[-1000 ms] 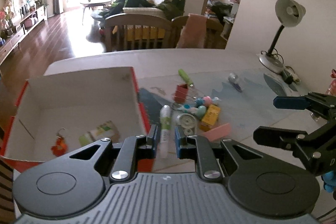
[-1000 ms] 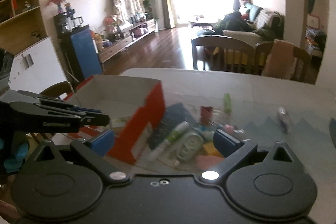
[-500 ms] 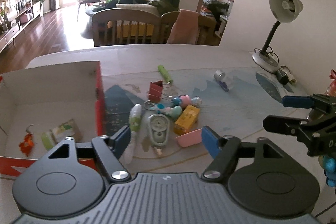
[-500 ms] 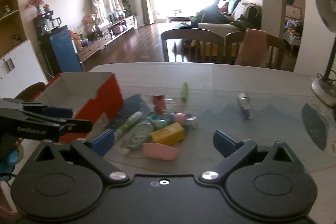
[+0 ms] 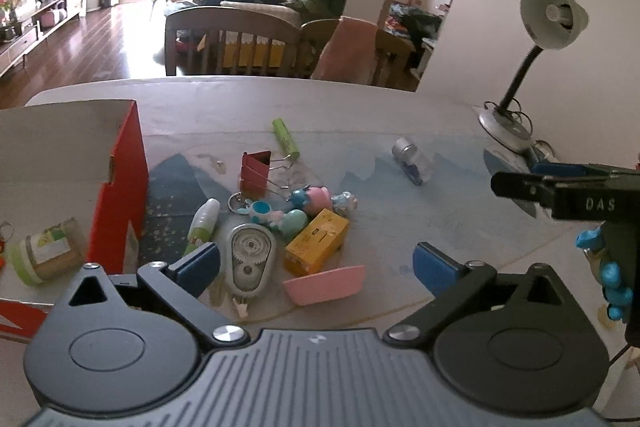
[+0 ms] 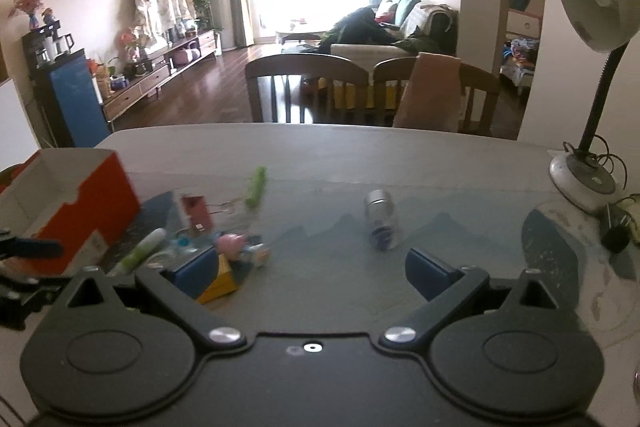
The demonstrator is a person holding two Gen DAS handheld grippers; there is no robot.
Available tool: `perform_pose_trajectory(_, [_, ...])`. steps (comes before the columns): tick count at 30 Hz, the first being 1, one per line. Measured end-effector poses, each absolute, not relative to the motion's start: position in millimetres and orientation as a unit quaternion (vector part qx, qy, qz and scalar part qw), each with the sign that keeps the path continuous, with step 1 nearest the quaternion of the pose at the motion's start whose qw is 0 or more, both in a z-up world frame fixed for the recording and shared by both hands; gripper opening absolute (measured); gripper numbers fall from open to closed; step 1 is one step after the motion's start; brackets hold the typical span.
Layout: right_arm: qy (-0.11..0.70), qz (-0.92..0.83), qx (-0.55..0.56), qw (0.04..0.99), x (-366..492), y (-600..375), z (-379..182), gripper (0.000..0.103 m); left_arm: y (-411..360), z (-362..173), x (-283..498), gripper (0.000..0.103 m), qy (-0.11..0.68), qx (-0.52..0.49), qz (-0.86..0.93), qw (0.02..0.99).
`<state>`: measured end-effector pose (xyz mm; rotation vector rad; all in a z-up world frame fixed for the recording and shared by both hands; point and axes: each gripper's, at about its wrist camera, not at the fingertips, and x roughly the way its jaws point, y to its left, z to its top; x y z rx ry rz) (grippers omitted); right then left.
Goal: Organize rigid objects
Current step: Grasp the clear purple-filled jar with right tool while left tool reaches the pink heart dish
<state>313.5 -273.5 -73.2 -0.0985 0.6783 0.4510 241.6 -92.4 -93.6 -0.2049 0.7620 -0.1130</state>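
A pile of small objects lies on the table: a pink case (image 5: 326, 284), a yellow box (image 5: 317, 241), a grey correction tape (image 5: 248, 259), a white-green tube (image 5: 203, 224), red binder clips (image 5: 256, 173), a green battery (image 5: 286, 138) and a small jar (image 5: 413, 159). The red cardboard box (image 5: 120, 179) stands at the left with a jar (image 5: 44, 251) inside. My left gripper (image 5: 316, 269) is open and empty, just above the pink case. My right gripper (image 6: 306, 273) is open and empty, with the small jar (image 6: 382, 217) ahead of it.
A desk lamp (image 5: 504, 123) stands at the table's far right, with a cable and plug (image 6: 614, 237) beside its base. Wooden chairs (image 6: 308, 91) stand behind the far table edge. My right gripper also shows at the right of the left wrist view (image 5: 568, 183).
My left gripper has opened wide and moved right, from the box to over the pile. My right gripper has swung right, towards the small jar.
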Motion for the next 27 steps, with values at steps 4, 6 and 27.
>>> perform_pose_trajectory(4, [0.323, 0.206, -0.056, 0.922, 335.2, -280.9, -82.8, 0.1, -101.4, -108.6, 248.4, 0.103, 0.374, -0.114, -0.047, 0.919])
perform_pose_trajectory(6, [0.326, 0.2, -0.058, 0.922, 348.6, -282.6, -88.1, 0.1, -108.9, -116.2, 252.0, 0.103, 0.378, -0.113, -0.044, 0.918])
perform_pose_trajectory(27, [0.368, 0.172, -0.112, 0.907, 462.8, -252.7, -154.1, 0.093, -147.8, -179.6, 285.1, 0.103, 0.415, -0.098, 0.042, 0.904])
